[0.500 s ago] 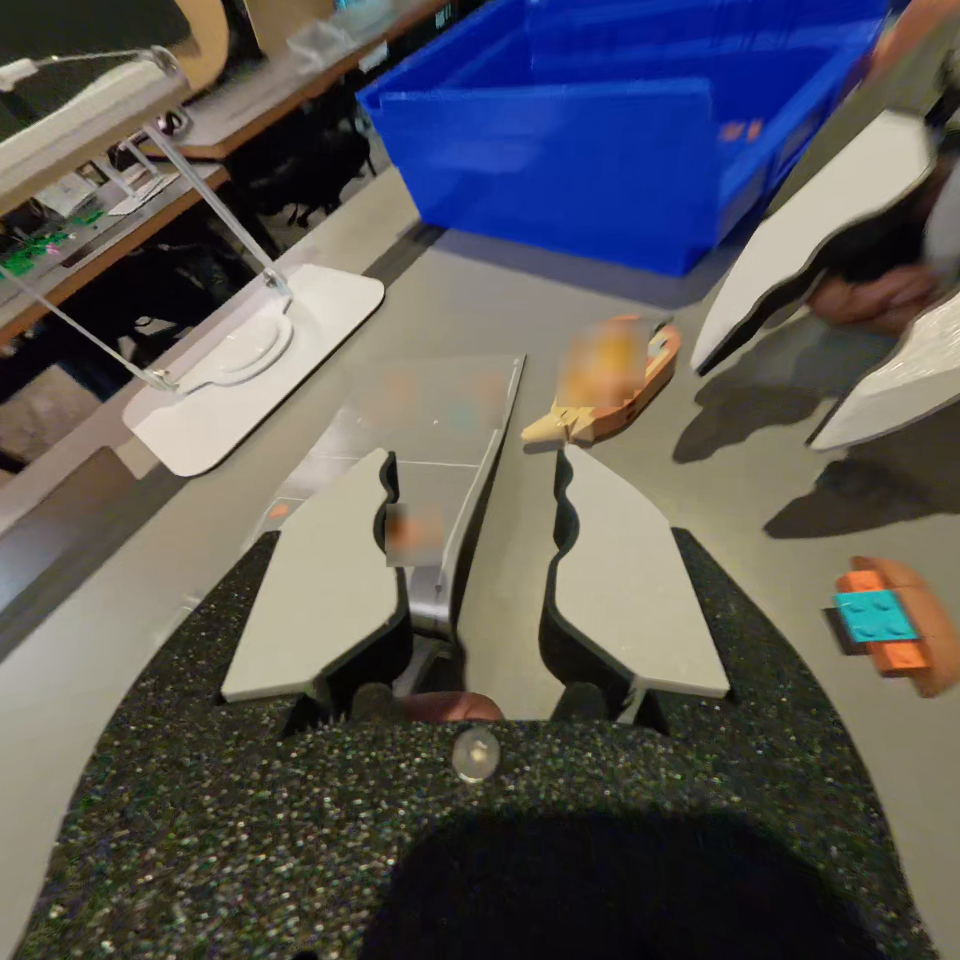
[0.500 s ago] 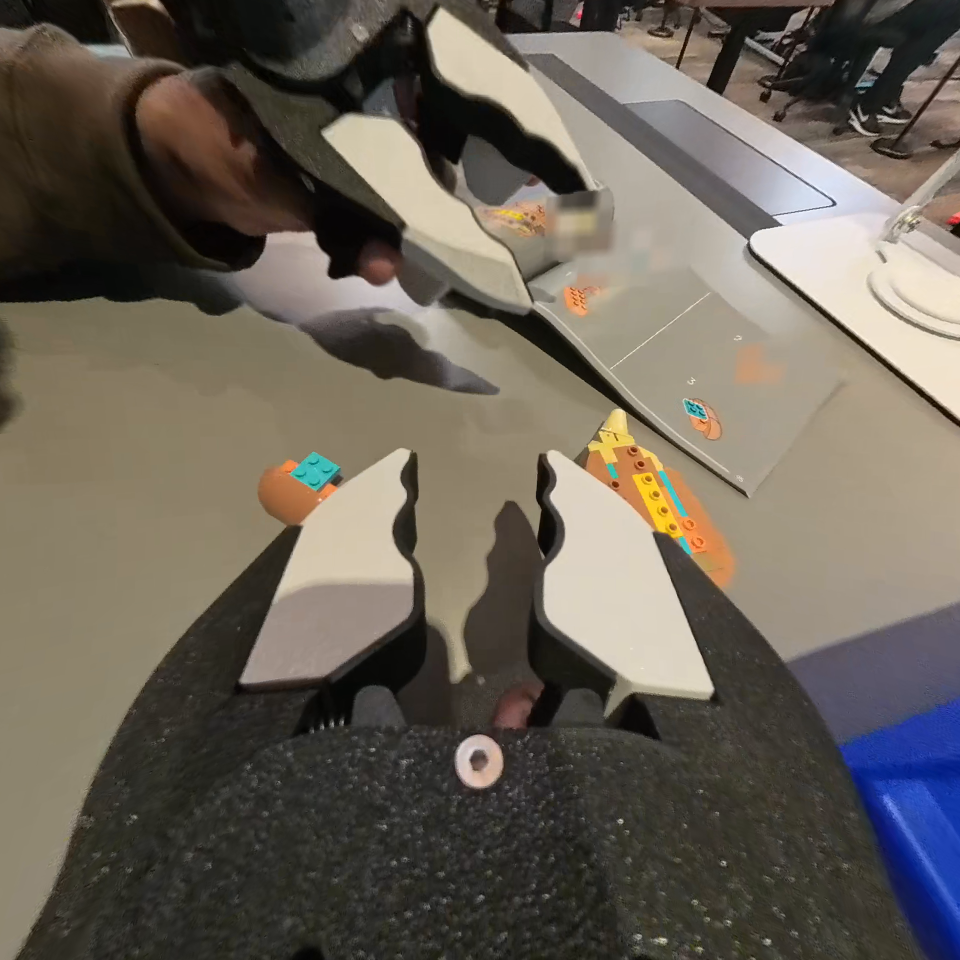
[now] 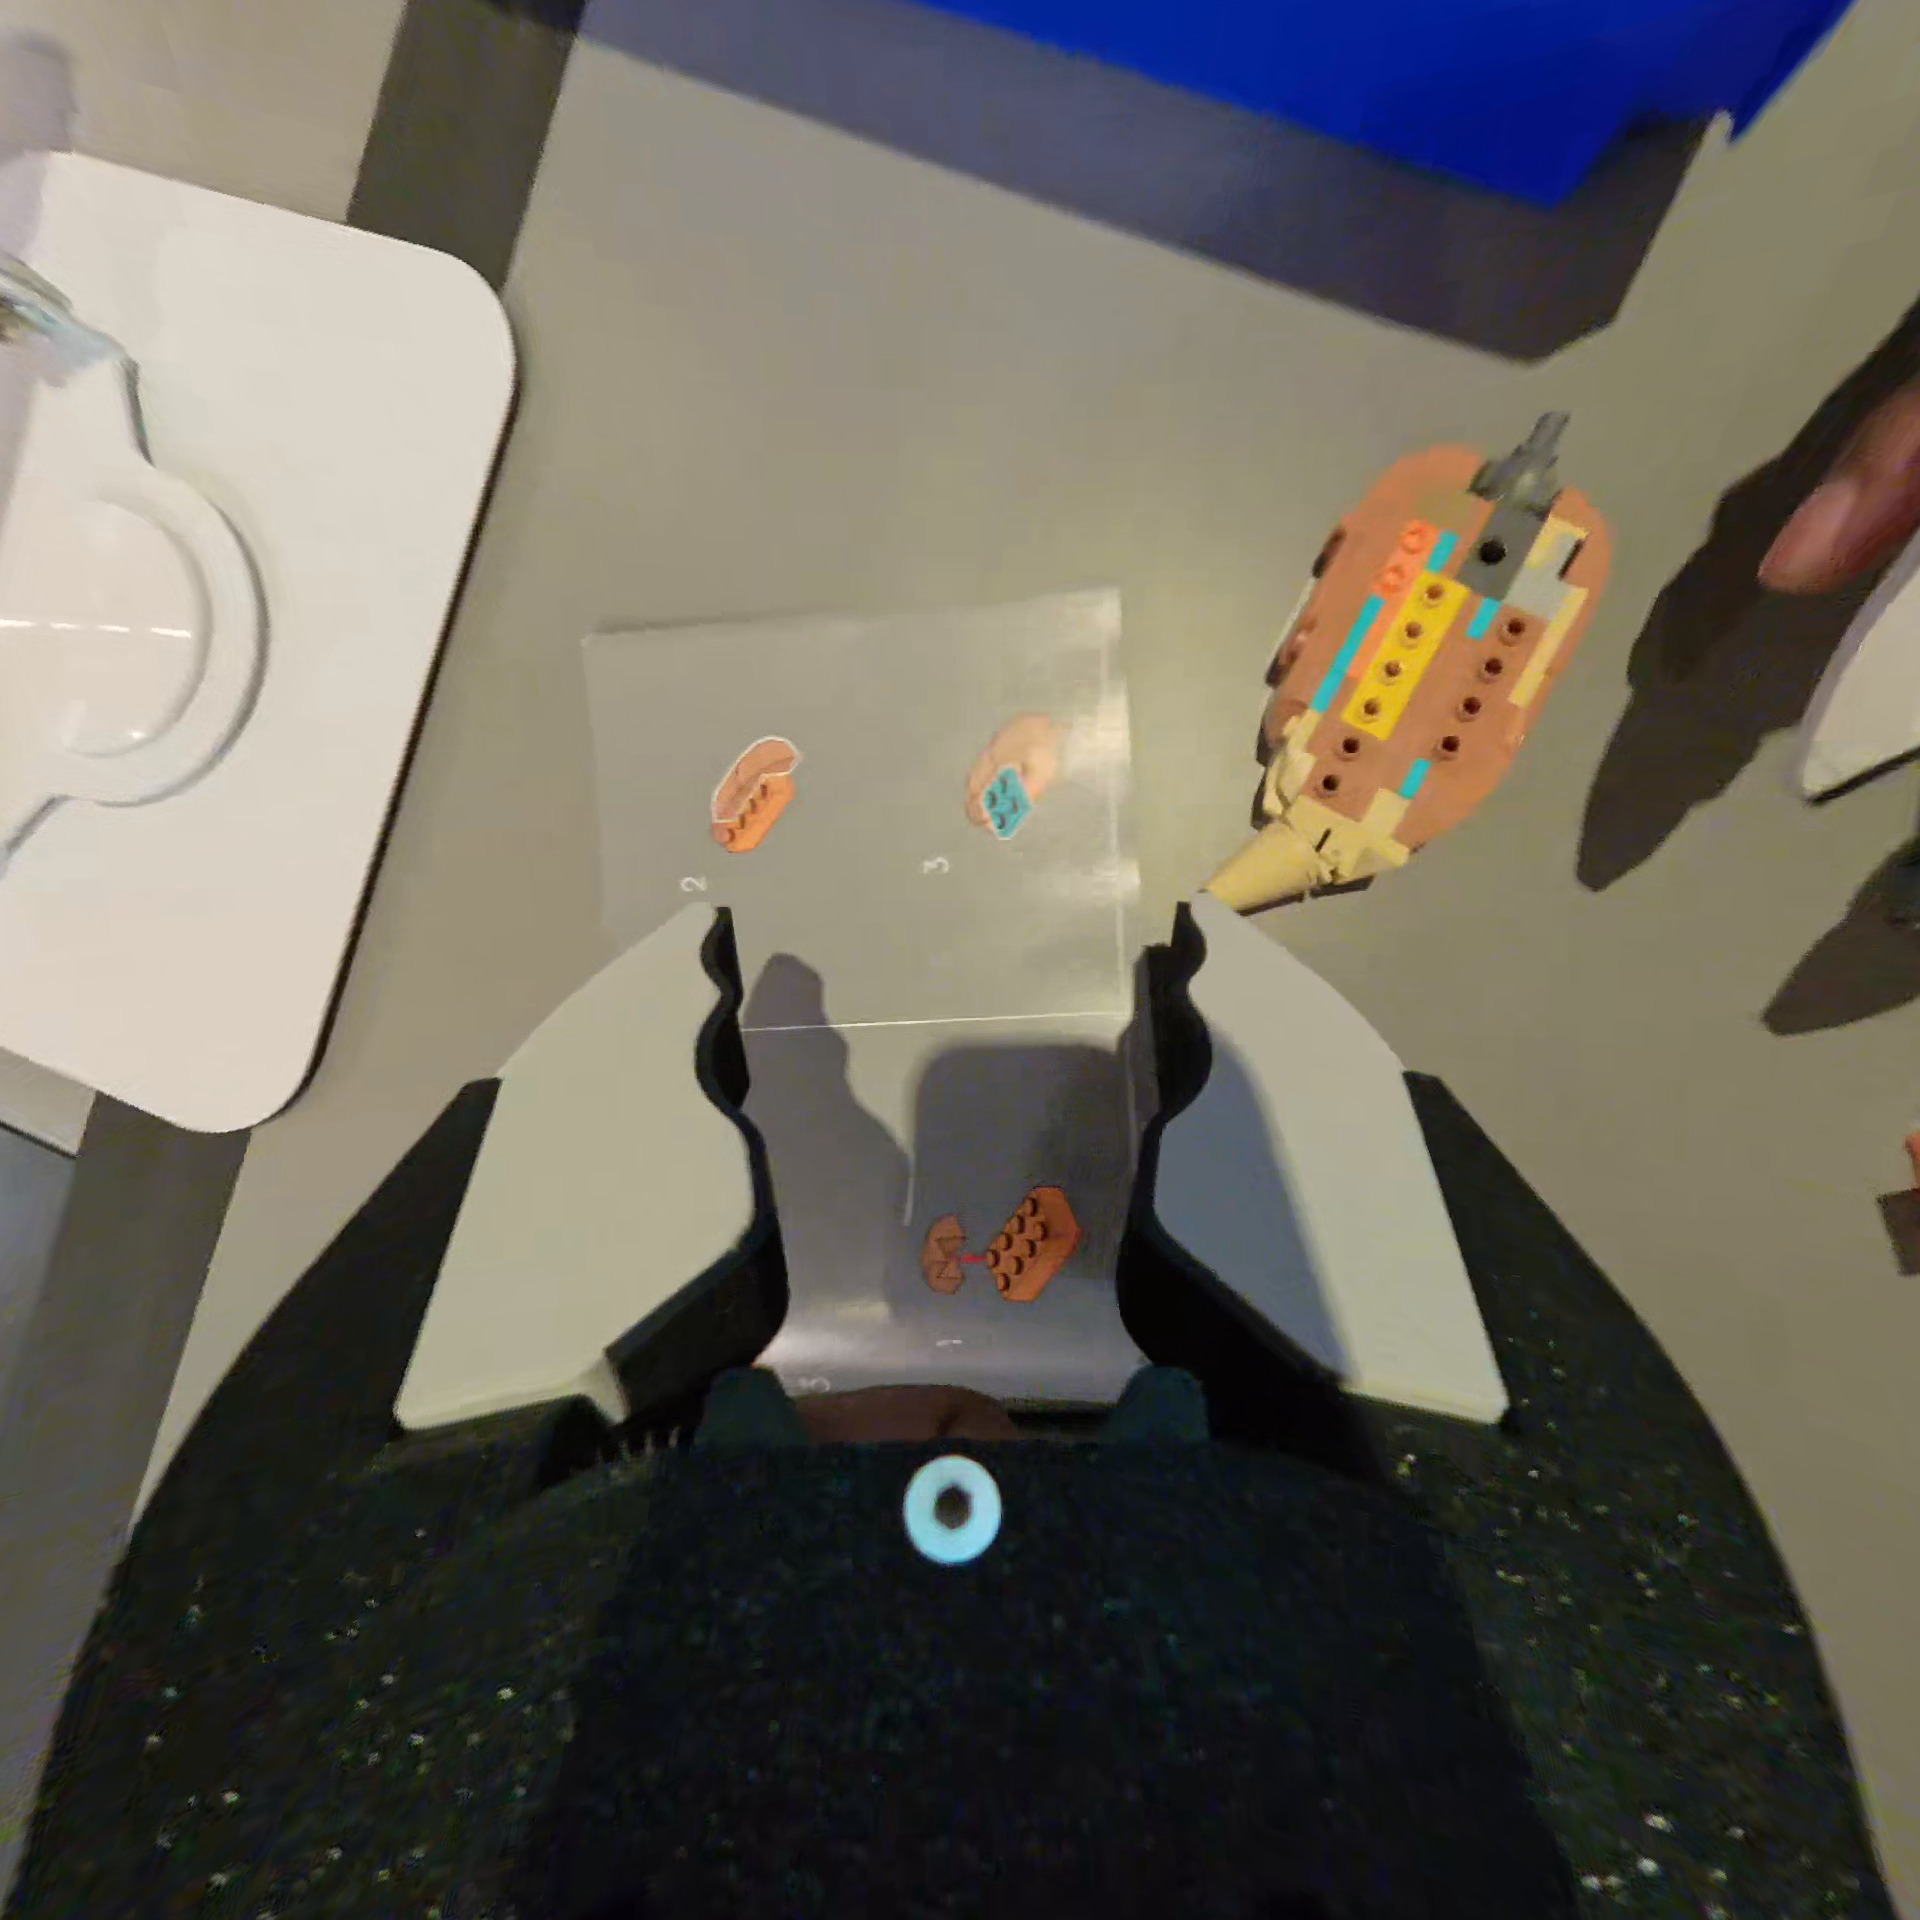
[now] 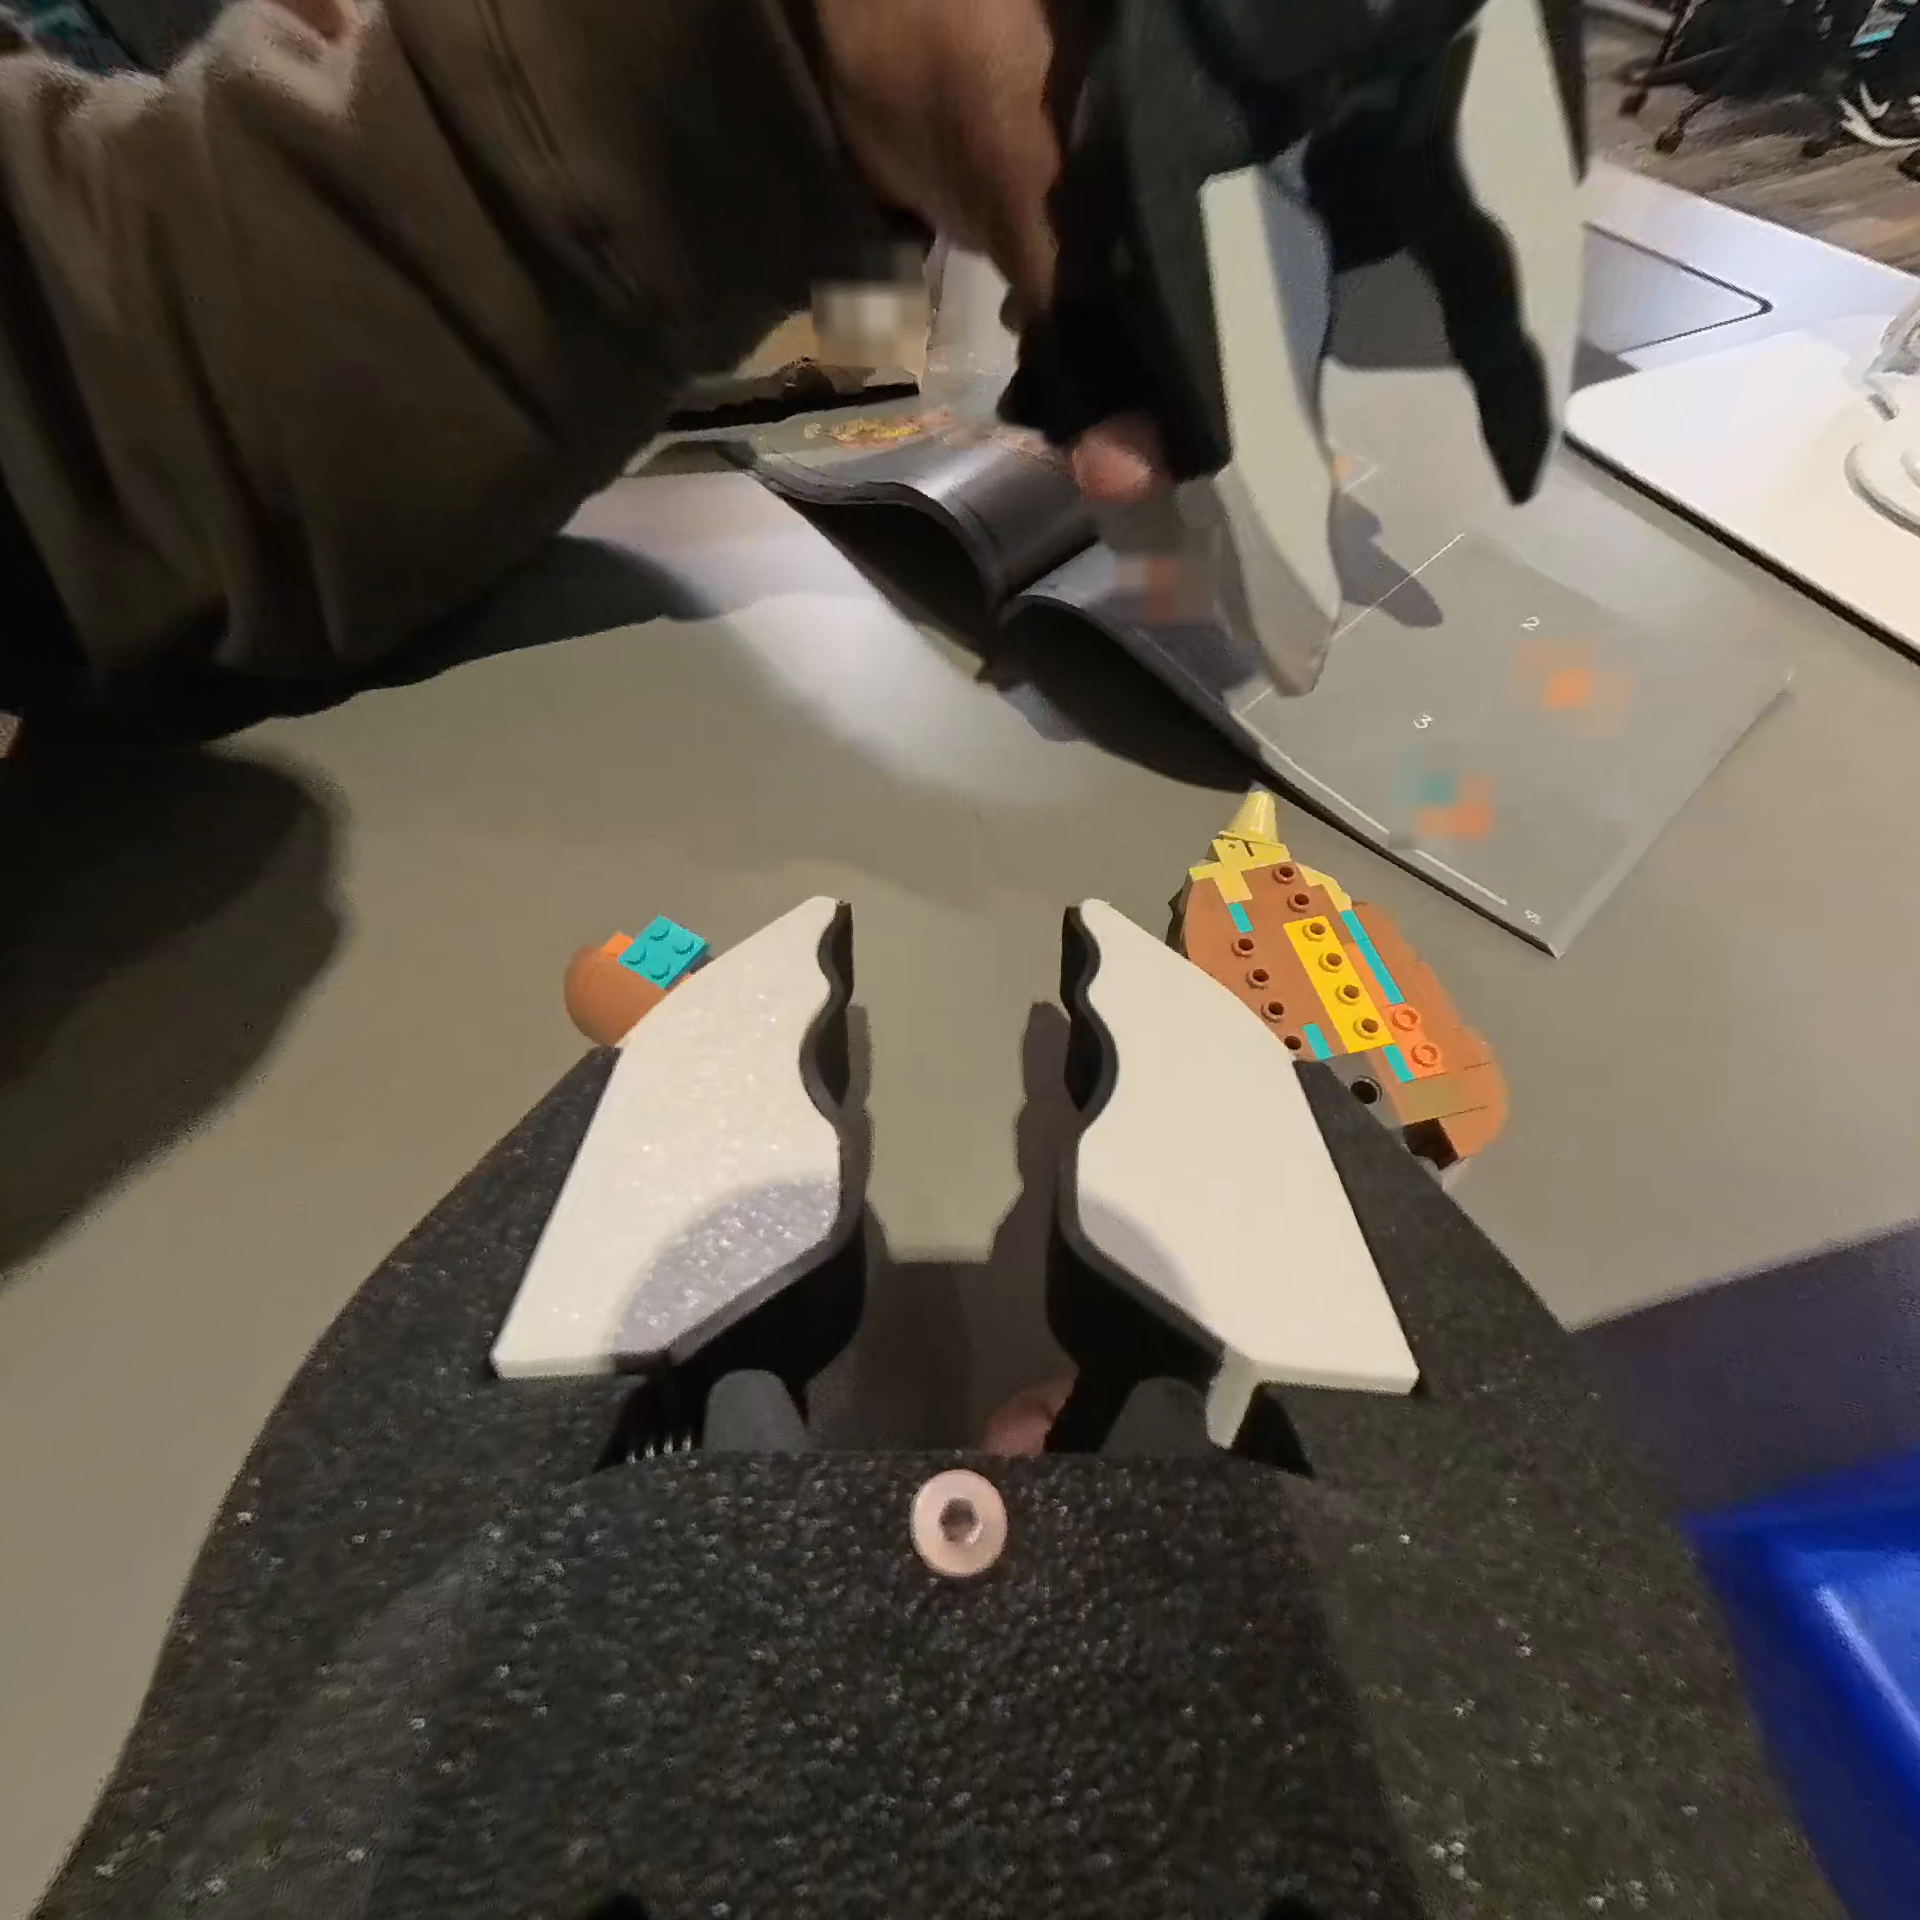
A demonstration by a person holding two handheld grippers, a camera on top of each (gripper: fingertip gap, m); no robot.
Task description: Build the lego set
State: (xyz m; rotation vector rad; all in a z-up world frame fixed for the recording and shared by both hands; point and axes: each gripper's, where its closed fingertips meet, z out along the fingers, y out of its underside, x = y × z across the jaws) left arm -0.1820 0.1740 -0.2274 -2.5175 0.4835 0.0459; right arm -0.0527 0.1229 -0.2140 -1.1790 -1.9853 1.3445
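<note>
The left gripper (image 3: 951,925) hung over the open instruction booklet (image 3: 862,790), its fingers (image 3: 623,1153) spread wide apart and empty, with the page showing between them and the partly built brown lego model (image 3: 1423,686) lying on the desk (image 3: 831,416) just beyond and to the right of the right fingertip. The right gripper (image 4: 956,925) hovered low over bare desk, its fingers (image 4: 717,1122) also apart and empty; the model sat just beside its right finger, and a small brown piece with a teal plate (image 4: 634,971) lay just beside its left fingertip.
</note>
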